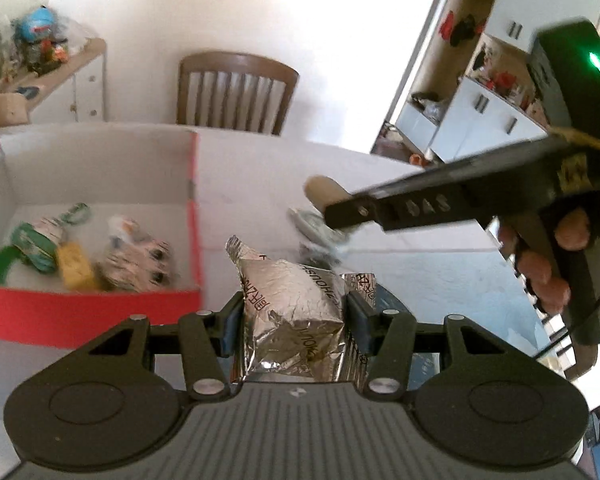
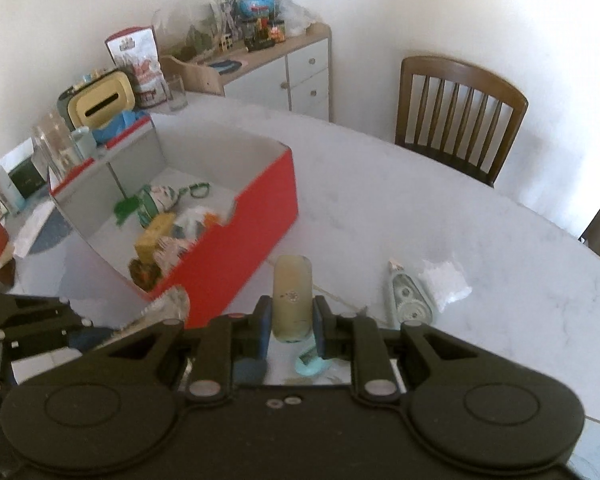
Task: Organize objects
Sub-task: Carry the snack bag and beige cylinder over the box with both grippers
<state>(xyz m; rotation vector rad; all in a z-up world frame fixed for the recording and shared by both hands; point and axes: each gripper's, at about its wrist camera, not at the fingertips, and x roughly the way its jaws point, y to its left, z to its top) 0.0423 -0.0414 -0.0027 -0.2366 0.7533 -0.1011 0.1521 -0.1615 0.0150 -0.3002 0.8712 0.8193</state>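
Note:
My left gripper [image 1: 294, 320] is shut on a crumpled silver foil packet [image 1: 296, 304], held just right of the red box [image 1: 100, 308]. The box holds several small items, among them a yellow block [image 1: 76, 266] and a green-white pouch [image 1: 36, 244]. My right gripper [image 2: 291, 330] is shut on a beige eraser-like block [image 2: 291, 298], held above the white table; in the left wrist view that gripper [image 1: 336, 204] reaches in from the right with the block [image 1: 323, 190] at its tip. The red box [image 2: 236, 256] lies to its left.
On the white table [image 2: 420, 208] lie a correction-tape dispenser [image 2: 408, 300], a small white packet [image 2: 446, 284] and a light blue item [image 2: 310, 366] under the right gripper. A wooden chair [image 2: 458, 116] stands at the far edge. Glasses, bottles and a tissue box [image 2: 100, 104] crowd the table's left end.

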